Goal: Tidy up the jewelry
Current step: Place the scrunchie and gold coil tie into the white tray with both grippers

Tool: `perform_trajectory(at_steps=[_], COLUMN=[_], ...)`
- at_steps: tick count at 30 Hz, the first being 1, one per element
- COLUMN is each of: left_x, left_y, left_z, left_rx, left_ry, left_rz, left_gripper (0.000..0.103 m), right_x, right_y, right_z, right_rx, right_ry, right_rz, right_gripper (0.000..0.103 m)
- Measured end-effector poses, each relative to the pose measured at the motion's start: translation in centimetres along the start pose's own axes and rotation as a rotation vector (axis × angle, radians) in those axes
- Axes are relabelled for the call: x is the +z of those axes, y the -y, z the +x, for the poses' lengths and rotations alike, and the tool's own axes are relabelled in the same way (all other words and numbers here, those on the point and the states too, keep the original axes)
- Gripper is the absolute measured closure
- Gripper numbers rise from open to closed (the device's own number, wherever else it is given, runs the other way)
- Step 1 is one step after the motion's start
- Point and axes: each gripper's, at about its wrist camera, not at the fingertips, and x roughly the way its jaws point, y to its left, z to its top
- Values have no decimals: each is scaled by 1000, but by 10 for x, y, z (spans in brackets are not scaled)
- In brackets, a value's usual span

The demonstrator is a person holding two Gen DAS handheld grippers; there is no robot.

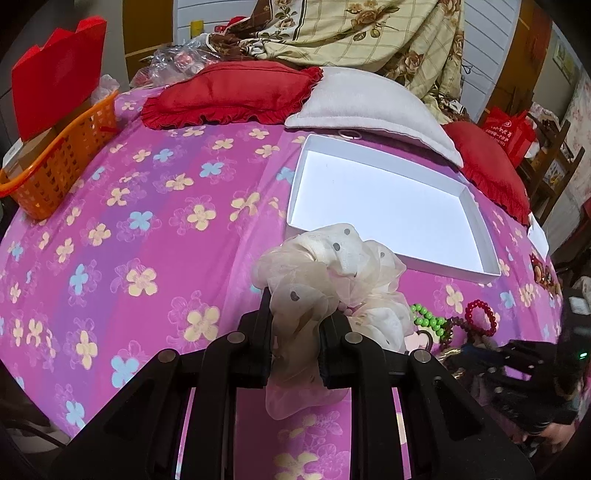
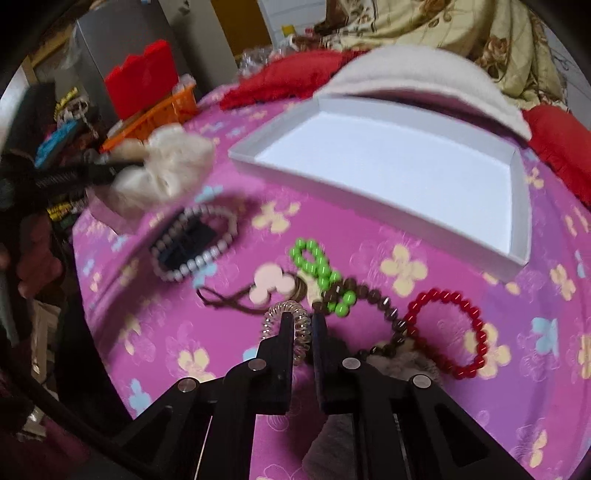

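My left gripper is shut on a cream dotted scrunchie, held above the pink flowered bedsheet just short of an empty white box. In the right wrist view that scrunchie hangs at the left. My right gripper is down at the sheet, shut on a clear spiral hair tie that fills the gap between its fingers. Around it lie a green bead bracelet, a brown bead strand, a red bead bracelet, a pink charm on a cord and a white pearl bracelet.
An orange basket with a red box stands at the bed's far left. A red cushion, a white pillow and a flowered blanket lie behind the white box. A hand shows at the left edge.
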Motion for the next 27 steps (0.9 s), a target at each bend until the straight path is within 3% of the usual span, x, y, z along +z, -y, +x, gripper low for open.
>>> perform_trajectory(at_steps=[4, 9, 12, 17, 22, 25, 27], left_x=[9, 38, 59, 92, 98, 95, 93], left_y=[2, 20, 31, 40, 40, 36, 34], left_z=[1, 13, 33, 88, 134, 145, 150], left_rx=[-16, -57, -63, -39, 12, 37, 52], left_ry=[12, 32, 25, -30, -104, -110, -111], left_rz=[-10, 3, 7, -13, -6, -17, -27], left_gripper=[85, 85, 85, 85, 84, 76, 65], right_x=[16, 46, 65, 79, 73, 71, 71], right_y=[14, 57, 82, 118, 133, 138, 138], right_z=[-20, -28, -19, 15, 32, 34, 34], right_rx=[7, -109, -174, -179, -196, -220, -214], right_ry=[64, 129, 122, 53, 37, 28, 31], right_rz=[36, 132, 169, 259, 289, 293, 295], right_gripper=[94, 94, 94, 94, 94, 94, 92])
